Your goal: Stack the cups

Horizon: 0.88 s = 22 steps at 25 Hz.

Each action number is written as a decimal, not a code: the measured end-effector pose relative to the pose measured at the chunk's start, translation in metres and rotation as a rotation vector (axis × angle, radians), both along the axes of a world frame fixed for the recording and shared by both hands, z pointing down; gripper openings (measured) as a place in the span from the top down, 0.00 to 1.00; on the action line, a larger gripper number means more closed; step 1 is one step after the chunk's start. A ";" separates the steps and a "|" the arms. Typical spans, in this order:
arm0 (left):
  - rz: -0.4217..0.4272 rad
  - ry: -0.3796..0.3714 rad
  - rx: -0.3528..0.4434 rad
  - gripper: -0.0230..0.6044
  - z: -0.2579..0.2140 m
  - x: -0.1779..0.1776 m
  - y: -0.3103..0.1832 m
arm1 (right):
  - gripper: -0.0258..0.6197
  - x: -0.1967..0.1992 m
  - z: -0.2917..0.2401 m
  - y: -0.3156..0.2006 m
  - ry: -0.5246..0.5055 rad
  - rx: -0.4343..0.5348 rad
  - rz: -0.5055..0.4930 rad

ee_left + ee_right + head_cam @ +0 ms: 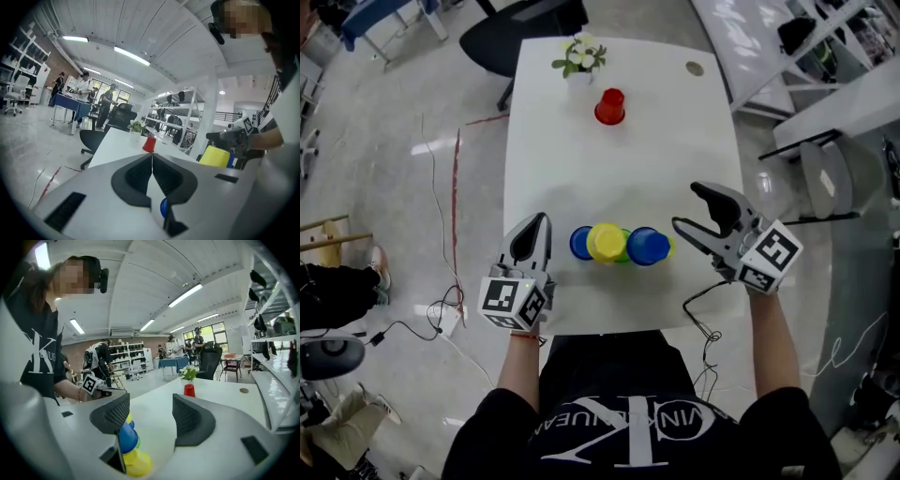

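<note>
Cup row [607, 241] sits at the near edge of the table [544, 141], between the two grippers: blue, yellow, blue, with a green edge showing at the right-hand blue one. They touch or overlap; can't tell which are already nested. Red cup [610, 106] is the odd one out: mouth down, alone at the far end, well apart from the row, axis vertical

Right gripper [686, 206] is just right of the row, jaws spread wide with nothing between them. In its own view the row lies outside its left jaw and the red cup shows far ahead, over the right jaw. Left gripper [542, 225] is just left of the row, jaws pressed together, empty

My read: red cup is next. It lies ahead of both grippers, roughly midway across. The right one looks a bit nearer and is already open, so a side grab across the cup wall from there. Bare table on the way. Watch the plant pot [578, 79] just behind the red cup, an overshoot would knock it
</note>
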<state>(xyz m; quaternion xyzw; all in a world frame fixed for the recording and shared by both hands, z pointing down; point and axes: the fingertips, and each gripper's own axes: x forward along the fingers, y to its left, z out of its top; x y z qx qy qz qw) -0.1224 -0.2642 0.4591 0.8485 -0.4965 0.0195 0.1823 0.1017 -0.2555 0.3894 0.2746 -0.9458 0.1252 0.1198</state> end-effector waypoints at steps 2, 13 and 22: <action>-0.009 -0.024 0.007 0.95 -0.002 0.000 -0.003 | 0.51 0.005 0.006 -0.028 -0.002 -0.005 0.013; -0.210 -0.157 0.024 0.95 -0.005 -0.018 -0.015 | 0.49 -0.045 0.072 -0.182 0.105 0.032 0.006; -0.220 -0.167 -0.006 0.95 0.004 0.001 0.004 | 0.47 -0.083 0.126 -0.262 0.114 -0.008 0.136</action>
